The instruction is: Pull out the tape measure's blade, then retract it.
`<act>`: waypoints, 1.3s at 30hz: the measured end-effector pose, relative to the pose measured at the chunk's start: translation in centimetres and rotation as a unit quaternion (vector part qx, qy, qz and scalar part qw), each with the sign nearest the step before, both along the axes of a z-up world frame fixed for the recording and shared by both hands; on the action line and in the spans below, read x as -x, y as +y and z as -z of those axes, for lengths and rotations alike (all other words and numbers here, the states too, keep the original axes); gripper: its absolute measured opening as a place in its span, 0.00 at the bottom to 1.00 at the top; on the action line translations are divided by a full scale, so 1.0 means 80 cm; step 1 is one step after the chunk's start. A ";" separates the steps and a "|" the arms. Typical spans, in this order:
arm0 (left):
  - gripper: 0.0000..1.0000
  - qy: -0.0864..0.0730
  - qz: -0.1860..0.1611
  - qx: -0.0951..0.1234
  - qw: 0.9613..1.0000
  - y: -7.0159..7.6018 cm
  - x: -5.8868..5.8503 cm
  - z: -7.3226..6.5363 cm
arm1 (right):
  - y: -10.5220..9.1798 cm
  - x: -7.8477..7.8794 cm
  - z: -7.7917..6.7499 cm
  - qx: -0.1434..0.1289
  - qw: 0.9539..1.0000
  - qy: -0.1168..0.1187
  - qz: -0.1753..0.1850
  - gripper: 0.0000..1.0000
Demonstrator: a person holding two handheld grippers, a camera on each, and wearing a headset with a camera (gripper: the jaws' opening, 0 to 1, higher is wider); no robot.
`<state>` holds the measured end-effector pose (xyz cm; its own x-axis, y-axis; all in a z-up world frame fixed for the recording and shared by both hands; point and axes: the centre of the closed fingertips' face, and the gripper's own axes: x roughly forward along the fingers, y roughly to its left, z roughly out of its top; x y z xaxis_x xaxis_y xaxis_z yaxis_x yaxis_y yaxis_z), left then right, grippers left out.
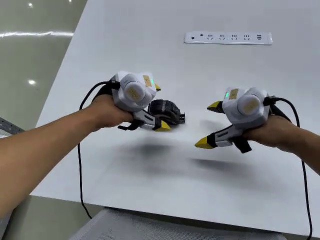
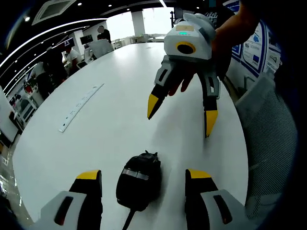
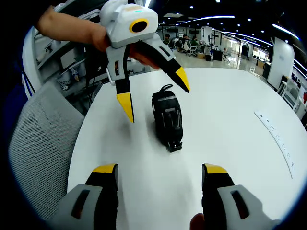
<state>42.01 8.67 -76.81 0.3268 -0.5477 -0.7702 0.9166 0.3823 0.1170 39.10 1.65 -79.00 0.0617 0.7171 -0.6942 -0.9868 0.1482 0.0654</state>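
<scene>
The black tape measure (image 3: 167, 117) lies on the white tabletop (image 1: 150, 50), between the two jaws of the left claw (image 1: 160, 106). This claw is wide open and stands on both sides of the case without pressing it, probably so that it can close and keep the case fixed. The right claw (image 1: 209, 125) is also wide open and holds nothing. It hovers near, facing the end where the blade seems to come out, probably to catch the blade's tip.

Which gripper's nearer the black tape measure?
Left. The left gripper straddles the black tape measure, jaws open either side; the right gripper hangs apart, off its blade end.
</scene>
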 end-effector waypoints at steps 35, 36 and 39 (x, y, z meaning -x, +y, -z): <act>0.42 -0.002 0.074 -0.057 0.996 0.000 -0.016 0.027 | 0.048 -0.040 0.045 0.010 0.995 -0.047 -0.093 0.46; 0.42 -0.002 0.075 -0.058 0.996 0.000 -0.016 0.028 | 0.048 -0.040 0.046 0.010 0.994 -0.047 -0.094 0.45; 0.40 -0.006 0.080 -0.062 0.995 0.000 -0.017 0.028 | 0.051 -0.038 0.046 0.010 0.994 -0.046 -0.098 0.42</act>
<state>43.34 8.65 -79.09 0.2525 -0.4939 -0.8320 0.9628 0.2141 0.1651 42.15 5.75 -82.68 -0.0136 0.7074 -0.7067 -0.9985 -0.0468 -0.0277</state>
